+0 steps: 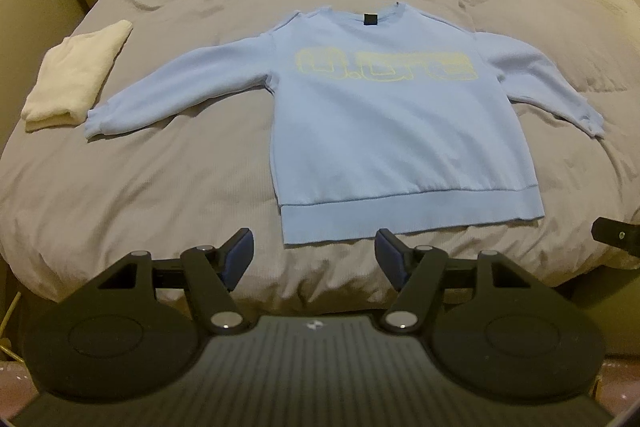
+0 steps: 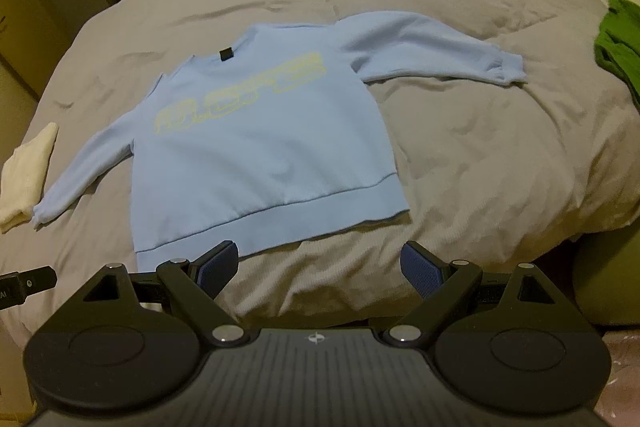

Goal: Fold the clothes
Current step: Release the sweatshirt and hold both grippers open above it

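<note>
A light blue sweatshirt (image 1: 380,131) with yellow lettering lies flat on the grey bed, both sleeves spread out, hem toward me. It also shows in the right wrist view (image 2: 256,147). My left gripper (image 1: 314,255) is open and empty, hovering just before the hem near its left corner. My right gripper (image 2: 318,263) is open and empty, just before the hem's right part. The tip of the right gripper shows at the left view's right edge (image 1: 616,237), and the left gripper's tip at the right view's left edge (image 2: 28,283).
A folded white garment (image 1: 76,75) lies at the bed's left side, next to the left cuff; it also shows in the right wrist view (image 2: 26,171). A green garment (image 2: 620,43) lies at the bed's right edge. The grey duvet (image 1: 160,179) covers the bed. Wardrobe doors stand behind.
</note>
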`<state>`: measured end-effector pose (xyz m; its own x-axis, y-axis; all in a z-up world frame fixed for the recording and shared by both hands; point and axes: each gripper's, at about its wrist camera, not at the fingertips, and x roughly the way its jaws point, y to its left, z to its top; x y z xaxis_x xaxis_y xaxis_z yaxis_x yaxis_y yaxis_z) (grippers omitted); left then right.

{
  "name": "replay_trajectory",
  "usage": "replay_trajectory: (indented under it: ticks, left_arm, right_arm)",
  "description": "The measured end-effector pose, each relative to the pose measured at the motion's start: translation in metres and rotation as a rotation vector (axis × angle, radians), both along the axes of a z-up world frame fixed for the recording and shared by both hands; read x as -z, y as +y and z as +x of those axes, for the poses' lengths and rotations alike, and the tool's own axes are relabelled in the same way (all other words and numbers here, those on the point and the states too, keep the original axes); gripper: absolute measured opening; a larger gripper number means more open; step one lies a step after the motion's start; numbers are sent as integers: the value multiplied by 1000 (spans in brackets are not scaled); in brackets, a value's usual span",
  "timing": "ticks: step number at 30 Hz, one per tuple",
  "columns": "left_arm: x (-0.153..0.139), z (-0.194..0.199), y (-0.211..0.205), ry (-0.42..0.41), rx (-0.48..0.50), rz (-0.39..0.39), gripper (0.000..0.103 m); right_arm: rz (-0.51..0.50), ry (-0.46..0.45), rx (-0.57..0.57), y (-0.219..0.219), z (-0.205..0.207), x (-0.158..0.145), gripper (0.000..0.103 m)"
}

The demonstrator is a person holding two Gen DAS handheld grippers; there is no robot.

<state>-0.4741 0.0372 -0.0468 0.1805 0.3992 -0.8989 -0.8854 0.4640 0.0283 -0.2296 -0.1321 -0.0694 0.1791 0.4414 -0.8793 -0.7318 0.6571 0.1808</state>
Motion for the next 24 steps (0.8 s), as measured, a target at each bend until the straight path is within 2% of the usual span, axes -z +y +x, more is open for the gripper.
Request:
replay_trajectory:
  ticks: [7,14,19,24]
  left_arm:
    - [5,23,17,5,-55,-12,65]
    - [9,59,36,5,-141,-32,65]
    - [9,81,43,-20,-243,-54,66]
    - [21,82,46,-49,-357,-76,68]
  right_arm:
    - [-10,11,-51,25,30,5,90]
    - [-30,27,-129,57,78,13,90]
    - [-41,29,-223,81,115,13,90]
    - [-43,47,-322,106,141,24,90]
